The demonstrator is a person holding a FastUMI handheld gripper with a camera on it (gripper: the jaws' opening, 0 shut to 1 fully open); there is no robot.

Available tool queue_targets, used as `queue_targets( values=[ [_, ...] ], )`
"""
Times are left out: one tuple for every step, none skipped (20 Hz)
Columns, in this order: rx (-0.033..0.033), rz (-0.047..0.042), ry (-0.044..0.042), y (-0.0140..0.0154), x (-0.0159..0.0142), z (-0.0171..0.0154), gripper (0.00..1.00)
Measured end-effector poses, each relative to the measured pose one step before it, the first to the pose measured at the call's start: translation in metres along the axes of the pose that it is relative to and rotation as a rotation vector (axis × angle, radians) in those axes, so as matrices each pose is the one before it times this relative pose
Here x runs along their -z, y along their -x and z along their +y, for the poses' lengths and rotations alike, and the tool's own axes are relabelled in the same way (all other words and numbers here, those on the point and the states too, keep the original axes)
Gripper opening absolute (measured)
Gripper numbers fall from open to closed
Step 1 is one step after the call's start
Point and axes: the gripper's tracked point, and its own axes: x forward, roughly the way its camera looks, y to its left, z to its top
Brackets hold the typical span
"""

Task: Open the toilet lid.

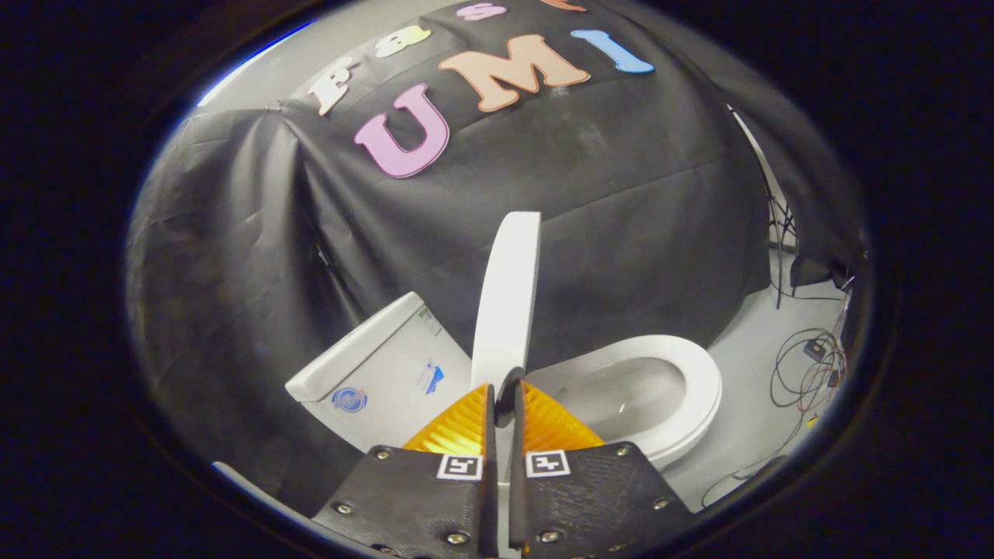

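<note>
The white toilet lid stands raised, close to upright, and I see it edge-on rising straight up from between the fingers. My gripper is shut on the lid's lower rim, both fingers pressing its two faces with only a thin gap between them. To the right of the lid the white seat ring lies flat around the uncovered bowl. To the left of the lid is the white tank, its top slab tilted in this view.
Black cloth hangs close behind the toilet and wraps round its left side. Loose cables lie on the pale floor to the right of the bowl.
</note>
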Motion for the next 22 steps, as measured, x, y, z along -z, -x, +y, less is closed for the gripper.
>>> queue_targets(
  values=[
    [-0.00287,-0.00286,0.00302,-0.00056,-0.00081,0.00372,0.06],
    [-0.00107,-0.00206,0.00186,0.0,-0.00072,0.00293,0.06],
    [-0.00278,-0.00374,-0.00194,-0.00087,-0.00058,0.00317,0.06],
    [-0.00499,-0.00306,0.00167,0.00001,0.00029,0.00373,0.06],
    [-0.0061,-0.00258,0.00056,-0.00056,0.00002,0.00326,0.06],
    [-0.00272,-0.00095,0.00619,-0.00112,0.0,0.0044,0.06],
    [0.00049,-0.00236,0.00944,-0.00061,-0.00077,0.00368,0.06],
    [0.00327,-0.00173,0.01496,-0.00093,0.00017,0.00301,0.06],
    [0.00429,-0.00256,0.01625,-0.00042,-0.00076,0.00268,0.06],
    [0.00584,-0.00206,0.01354,0.0011,-0.00014,0.00284,0.06],
    [0.00525,-0.00226,0.00927,-0.00009,-0.00079,0.00321,0.06],
    [0.00188,-0.00238,0.01155,-0.00027,0.00113,0.00363,0.06],
    [-0.00026,-0.00309,0.0118,-0.00075,-0.00026,0.00377,0.06],
    [-0.00002,-0.00249,0.01015,-0.00014,-0.00041,0.00355,0.06],
    [0.00121,-0.00162,0.00813,-0.00104,0.00015,0.00276,0.06],
    [0.00127,-0.00225,0.00525,-0.00074,-0.00025,0.00251,0.06],
    [-0.00086,-0.00253,0.00524,-0.00053,-0.00028,0.00315,0.06],
    [-0.0025,-0.00229,0.00478,0.0,-0.00038,0.00444,0.06],
    [-0.00197,-0.00232,0.00467,-0.00038,-0.00049,0.00316,0.06],
    [-0.00106,-0.0023,0.00296,-0.00088,-0.00001,0.00347,0.06],
    [-0.00091,-0.00296,0.00071,-0.00112,-0.0008,0.00308,0.06],
    [-0.00232,-0.00365,-0.00316,0.00035,0.00057,0.0026,0.06]
  ],
)
